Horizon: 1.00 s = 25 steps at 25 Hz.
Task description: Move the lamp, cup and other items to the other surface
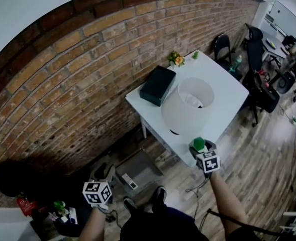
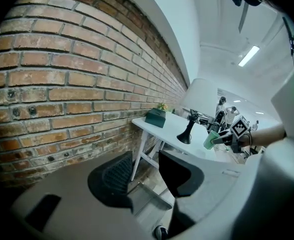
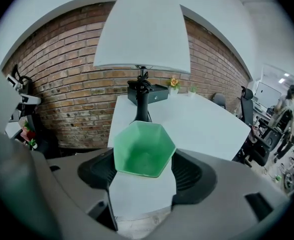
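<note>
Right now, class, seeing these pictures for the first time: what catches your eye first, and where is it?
The big white-shaded lamp stands in the middle of the white table beside the brick wall. By the table's near edge, the right gripper is closed on a green six-sided cup. A dark green box lies on the table's wall side.
</note>
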Each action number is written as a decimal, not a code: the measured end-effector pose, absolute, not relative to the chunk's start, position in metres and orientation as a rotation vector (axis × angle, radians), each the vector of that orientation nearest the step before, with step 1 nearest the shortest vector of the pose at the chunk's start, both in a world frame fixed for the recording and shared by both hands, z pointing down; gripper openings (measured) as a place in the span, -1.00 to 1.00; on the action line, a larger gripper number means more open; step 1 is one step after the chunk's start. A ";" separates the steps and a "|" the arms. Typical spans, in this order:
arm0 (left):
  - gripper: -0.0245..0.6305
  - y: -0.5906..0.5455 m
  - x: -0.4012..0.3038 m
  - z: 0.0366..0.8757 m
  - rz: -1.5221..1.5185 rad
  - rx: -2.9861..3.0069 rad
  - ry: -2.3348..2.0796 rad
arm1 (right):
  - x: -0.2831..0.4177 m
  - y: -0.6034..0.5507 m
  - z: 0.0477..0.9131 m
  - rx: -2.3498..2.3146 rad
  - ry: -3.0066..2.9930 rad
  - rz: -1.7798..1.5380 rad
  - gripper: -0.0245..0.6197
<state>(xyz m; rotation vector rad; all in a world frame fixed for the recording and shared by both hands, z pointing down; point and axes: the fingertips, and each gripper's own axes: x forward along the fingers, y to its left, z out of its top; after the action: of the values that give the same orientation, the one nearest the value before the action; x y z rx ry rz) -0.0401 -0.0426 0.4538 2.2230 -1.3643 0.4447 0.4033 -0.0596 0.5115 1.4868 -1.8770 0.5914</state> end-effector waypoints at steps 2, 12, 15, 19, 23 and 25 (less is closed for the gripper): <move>-0.43 -0.043 -0.037 0.456 0.447 2.219 -1.366 | 0.407 -0.062 0.515 1.484 -1.882 0.592 0.10; -0.43 -0.038 -0.028 0.461 0.462 2.212 -1.353 | 0.409 -0.068 0.524 1.476 -1.914 0.572 0.19; -0.43 -0.034 -0.033 0.462 0.470 2.207 -1.353 | 0.409 -0.060 0.524 1.498 -1.899 0.640 0.27; -0.43 -0.032 -0.041 0.461 0.467 2.205 -1.355 | 0.409 -0.051 0.519 1.533 -1.892 0.654 0.30; -0.43 -0.030 -0.047 0.458 0.459 2.219 -1.342 | 0.405 -0.043 0.499 1.598 -1.922 0.636 0.29; -0.43 -0.028 -0.051 0.457 0.456 2.227 -1.333 | 0.404 -0.038 0.486 1.650 -1.928 0.626 0.28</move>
<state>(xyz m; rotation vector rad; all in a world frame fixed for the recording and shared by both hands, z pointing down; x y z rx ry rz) -0.0512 -0.0284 0.4569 2.2265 -1.3328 0.4565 0.4041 -0.0377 0.4864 1.6505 -1.9276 0.6256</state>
